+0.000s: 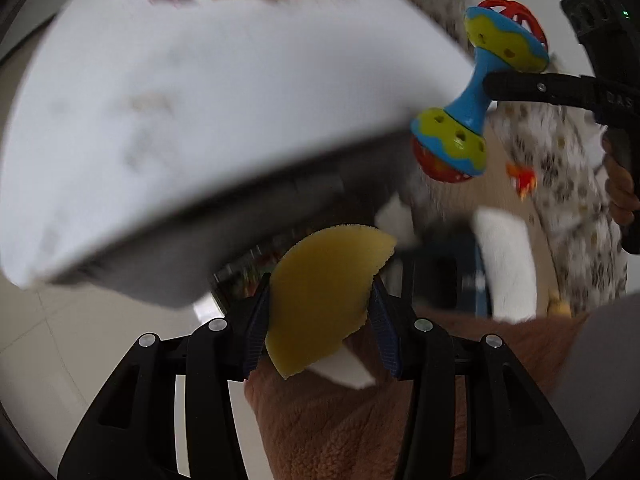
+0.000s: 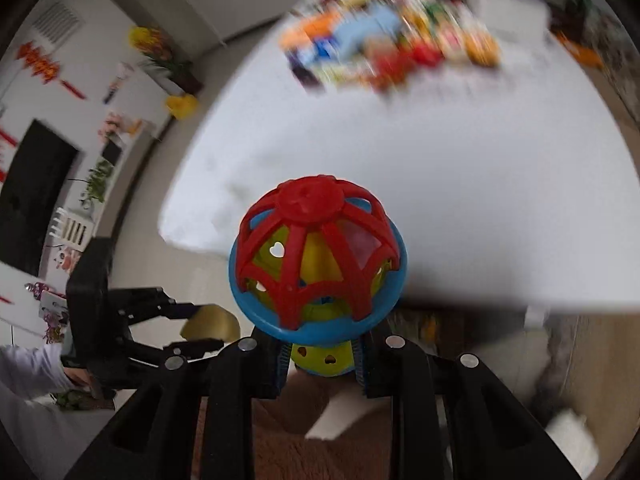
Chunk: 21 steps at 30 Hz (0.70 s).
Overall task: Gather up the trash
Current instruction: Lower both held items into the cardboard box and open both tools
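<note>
My left gripper [image 1: 320,320] is shut on a yellow sponge-like peel piece [image 1: 324,296], held in the air in front of the white table's near edge [image 1: 200,112]. My right gripper [image 2: 322,350] is shut on the blue stem of a toy rattle [image 2: 316,252] with red cage ends and green-yellow caps. In the left wrist view the rattle [image 1: 476,92] hangs at the upper right in the right gripper's black fingers [image 1: 536,88]. In the right wrist view the left gripper [image 2: 192,328] with the yellow piece [image 2: 212,322] shows at the lower left.
A blurred heap of colourful packets [image 2: 392,36] lies at the table's far side. Brown plush fabric [image 1: 360,420] and white paper scraps [image 1: 348,372] lie below. A patterned cloth [image 1: 560,184] hangs at the right. A black TV [image 2: 32,196] and plants stand by the far wall.
</note>
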{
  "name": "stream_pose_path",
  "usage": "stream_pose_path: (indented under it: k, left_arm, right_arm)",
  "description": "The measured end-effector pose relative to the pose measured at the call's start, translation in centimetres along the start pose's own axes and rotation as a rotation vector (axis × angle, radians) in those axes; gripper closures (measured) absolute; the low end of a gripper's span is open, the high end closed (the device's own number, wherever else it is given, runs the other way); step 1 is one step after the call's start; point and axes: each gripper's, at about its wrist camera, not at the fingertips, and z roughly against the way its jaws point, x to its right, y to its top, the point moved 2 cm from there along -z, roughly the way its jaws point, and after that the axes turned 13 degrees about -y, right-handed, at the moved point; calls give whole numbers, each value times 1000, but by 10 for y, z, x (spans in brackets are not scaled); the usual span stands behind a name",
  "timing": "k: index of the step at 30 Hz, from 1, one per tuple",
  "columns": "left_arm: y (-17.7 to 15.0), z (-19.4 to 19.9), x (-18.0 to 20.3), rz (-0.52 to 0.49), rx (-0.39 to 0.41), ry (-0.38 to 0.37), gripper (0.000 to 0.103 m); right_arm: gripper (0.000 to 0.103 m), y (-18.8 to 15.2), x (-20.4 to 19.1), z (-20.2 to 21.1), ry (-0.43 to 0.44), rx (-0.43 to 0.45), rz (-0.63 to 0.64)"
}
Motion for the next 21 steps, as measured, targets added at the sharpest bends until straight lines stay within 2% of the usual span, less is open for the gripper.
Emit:
stream_pose_path:
  k: [4,7,8,9,10,11,13,15,16,18,19,21]
  left_arm:
    - [-19,-78,-12,-24,-89,65,58]
    - [-27,-139,-35,38,-137,99,55]
    - [-28,-159,-44,60,-153,114,52]
    - [-30,-188,-58,93,-185,184,48]
    - [-30,-209,-68,116,-220,212,44]
    - [-32,-229,-79,138,-271,227,39]
    - [-37,-258,-100,214,-369,269,39]
    - [-41,-275,-119,307,-451,270,40]
    - [-41,-274,-123,322,-452,273,39]
    - [-38,-262,-123,359,-411,215,38]
    - [-39,-253,-125,387,-398,163,33]
    - [-43,-233,-123,437,-363,77,33]
  right_arm:
    - [78,-52,24,-62,-43,-93,-102]
    - [76,-79,34,-117,-82,-133,-133]
    - [72,-87,39,-139,-91,-150,-150]
    - [64,-95,46,-165,-135,-167,-171]
    - [43,-101,50,-185,-171,-185,-183]
    - [41,-106,54,-202,-202,-200,-186]
    - [44,-114,59,-233,-258,-259,-171]
    - [44,-118,62,-251,-307,-320,-144]
    - [44,-117,64,-252,-301,-327,-151]
    - [35,-111,65,-243,-254,-311,-175]
    - [26,-110,65,-237,-242,-304,-176]
    - [26,-99,64,-223,-210,-281,-157]
